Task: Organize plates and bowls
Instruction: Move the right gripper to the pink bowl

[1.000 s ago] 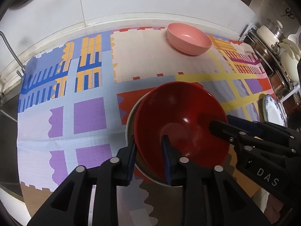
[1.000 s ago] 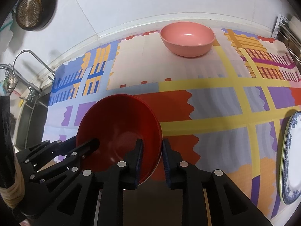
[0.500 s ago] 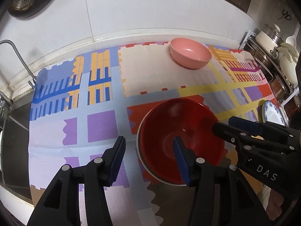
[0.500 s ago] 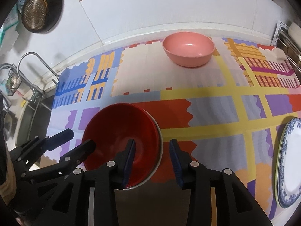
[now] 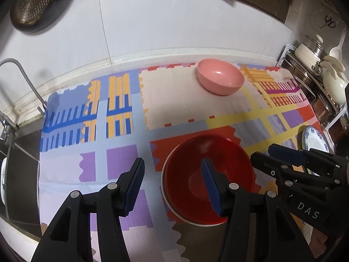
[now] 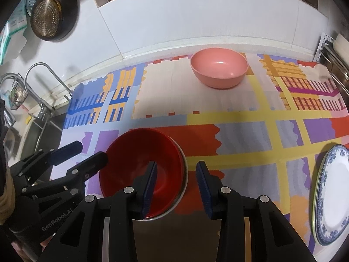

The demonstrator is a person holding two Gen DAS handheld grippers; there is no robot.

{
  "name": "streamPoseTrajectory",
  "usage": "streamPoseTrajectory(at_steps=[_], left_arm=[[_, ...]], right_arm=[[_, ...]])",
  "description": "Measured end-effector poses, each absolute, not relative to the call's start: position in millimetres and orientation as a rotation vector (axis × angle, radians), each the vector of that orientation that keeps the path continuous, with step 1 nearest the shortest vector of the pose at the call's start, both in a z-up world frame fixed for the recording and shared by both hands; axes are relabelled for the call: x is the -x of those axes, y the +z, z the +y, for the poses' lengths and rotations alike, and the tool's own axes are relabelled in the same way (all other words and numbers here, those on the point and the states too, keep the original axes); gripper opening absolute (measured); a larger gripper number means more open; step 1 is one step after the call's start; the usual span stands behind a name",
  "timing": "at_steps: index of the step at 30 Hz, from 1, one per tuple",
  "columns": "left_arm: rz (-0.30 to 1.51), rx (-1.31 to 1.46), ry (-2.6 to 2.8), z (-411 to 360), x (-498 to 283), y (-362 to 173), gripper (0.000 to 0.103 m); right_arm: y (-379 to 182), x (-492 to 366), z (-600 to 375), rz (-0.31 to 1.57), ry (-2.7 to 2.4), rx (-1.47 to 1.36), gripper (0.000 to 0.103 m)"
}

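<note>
A red bowl (image 5: 209, 174) sits nested in a white bowl (image 5: 168, 198) on the patterned mat; it also shows in the right wrist view (image 6: 141, 163). My left gripper (image 5: 172, 183) is open, raised over the red bowl's left rim and holding nothing. My right gripper (image 6: 176, 185) is open above the bowl's right rim, also empty. It shows in the left wrist view (image 5: 274, 155) at the right. A pink bowl (image 5: 220, 79) stands at the back of the mat, also in the right wrist view (image 6: 219, 69). A blue-rimmed white plate (image 6: 331, 194) lies at the right.
A sink with a tap (image 6: 43, 80) lies left of the mat (image 6: 240, 118). A rack with pots and a kettle (image 5: 322, 80) stands at the right. A strainer pan (image 6: 52, 17) hangs on the white wall behind.
Both grippers have let go of the red bowl's rim, opened wide and pulled back and up. The red bowl now rests in the white bowl.
</note>
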State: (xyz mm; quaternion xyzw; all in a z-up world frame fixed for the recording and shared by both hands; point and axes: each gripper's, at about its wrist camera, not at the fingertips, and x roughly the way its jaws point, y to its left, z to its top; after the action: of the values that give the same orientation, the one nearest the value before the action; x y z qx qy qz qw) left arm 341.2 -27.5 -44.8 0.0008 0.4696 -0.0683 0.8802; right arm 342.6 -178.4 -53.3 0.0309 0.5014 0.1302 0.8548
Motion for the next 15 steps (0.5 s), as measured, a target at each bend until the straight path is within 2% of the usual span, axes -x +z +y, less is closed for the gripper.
streamPoseTrajectory(at_steps=[5,15], left_arm=[[0.938,-0.016,-0.148,-33.5,-345.2,-32.8,0.06],[0.871,-0.055,-0.182,-51.4,-365.7,-10.6,0.065]], right_arm=[[-44.3,-343.7,-183.5,1.025,0.26,-0.068,0.038],[-20.5,-355.6,-204.5,0.94,0.197,-0.09,0.038]])
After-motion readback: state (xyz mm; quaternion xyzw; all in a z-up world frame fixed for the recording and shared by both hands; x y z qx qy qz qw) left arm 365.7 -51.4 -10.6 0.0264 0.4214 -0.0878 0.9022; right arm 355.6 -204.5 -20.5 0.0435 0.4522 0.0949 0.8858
